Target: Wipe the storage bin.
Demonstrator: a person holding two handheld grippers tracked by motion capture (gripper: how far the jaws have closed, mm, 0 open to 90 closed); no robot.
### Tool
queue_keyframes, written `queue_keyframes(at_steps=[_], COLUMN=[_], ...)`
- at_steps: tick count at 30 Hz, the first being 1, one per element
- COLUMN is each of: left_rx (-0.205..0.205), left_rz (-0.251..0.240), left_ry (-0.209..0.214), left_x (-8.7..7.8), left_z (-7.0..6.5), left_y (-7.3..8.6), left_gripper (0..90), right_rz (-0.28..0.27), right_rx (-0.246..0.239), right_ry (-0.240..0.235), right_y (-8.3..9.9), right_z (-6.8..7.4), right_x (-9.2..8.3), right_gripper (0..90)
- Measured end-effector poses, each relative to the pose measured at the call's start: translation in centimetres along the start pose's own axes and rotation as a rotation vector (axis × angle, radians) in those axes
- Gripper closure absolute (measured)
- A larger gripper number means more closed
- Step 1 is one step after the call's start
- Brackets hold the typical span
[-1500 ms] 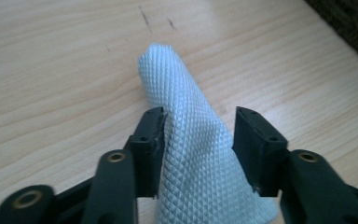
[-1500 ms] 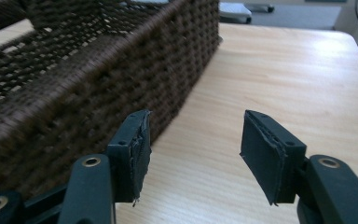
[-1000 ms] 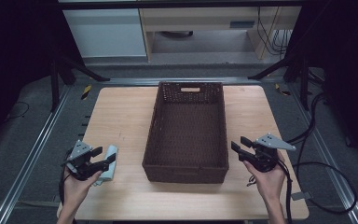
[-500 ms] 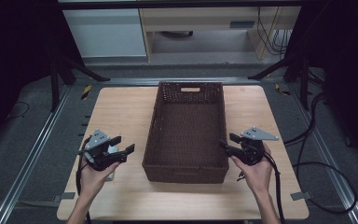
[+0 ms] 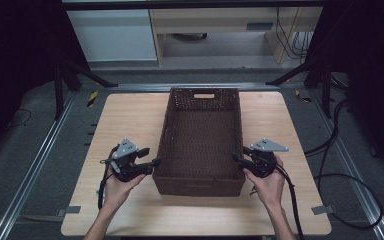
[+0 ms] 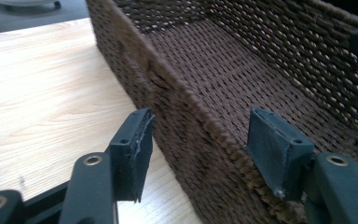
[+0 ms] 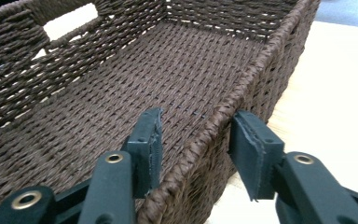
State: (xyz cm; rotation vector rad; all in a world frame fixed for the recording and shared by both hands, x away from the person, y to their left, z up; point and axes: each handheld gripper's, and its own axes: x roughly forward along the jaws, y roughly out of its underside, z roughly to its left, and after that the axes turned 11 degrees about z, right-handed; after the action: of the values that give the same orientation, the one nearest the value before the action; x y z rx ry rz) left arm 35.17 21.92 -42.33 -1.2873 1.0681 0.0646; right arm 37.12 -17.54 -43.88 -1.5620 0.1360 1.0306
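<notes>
Brown woven basket (image 5: 203, 131) on table (image 5: 125, 120), nothing inside.

The basket (image 5: 202, 140) stands on the tabletop (image 5: 125, 120), at its middle, long axis running from the near edge to the far edge. The left gripper (image 5: 150, 161) sits at the basket's left long wall, toward the near end; in the left gripper view its fingers (image 6: 133, 151) straddle that wall's rim, one outside over the tabletop, one inside over the basket floor, with a gap on both sides. The right gripper (image 5: 236, 158) sits at the right long wall, directly opposite, its fingers (image 7: 149, 147) likewise astride the rim, one inside, one outside. A cabinet (image 5: 115, 35) stands behind the tabletop, on the floor.
</notes>
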Motion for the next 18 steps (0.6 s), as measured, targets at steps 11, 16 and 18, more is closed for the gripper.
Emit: queue_keyframes(at_steps=[11,16,18], left_rx=[-0.004,0.000,0.006], left_rz=[0.004,0.001,0.002], left_ry=[0.005,-0.004,0.000], left_x=[0.5,0.3,0.1], left_z=[-1.3,-1.8,-2.1], left_y=[0.4,0.6,0.8], left_gripper=[57.6,57.8,57.3], right_rz=[-0.021,-0.011,-0.018], right_rx=[0.008,-0.017,-0.021], right_ry=[-0.028,0.006,0.024], right_y=[0.1,-0.1,-0.2], right_z=[-0.3,-0.2,-0.2], right_x=[0.2,0.1,-0.3], right_gripper=[58.1,51.4,49.1])
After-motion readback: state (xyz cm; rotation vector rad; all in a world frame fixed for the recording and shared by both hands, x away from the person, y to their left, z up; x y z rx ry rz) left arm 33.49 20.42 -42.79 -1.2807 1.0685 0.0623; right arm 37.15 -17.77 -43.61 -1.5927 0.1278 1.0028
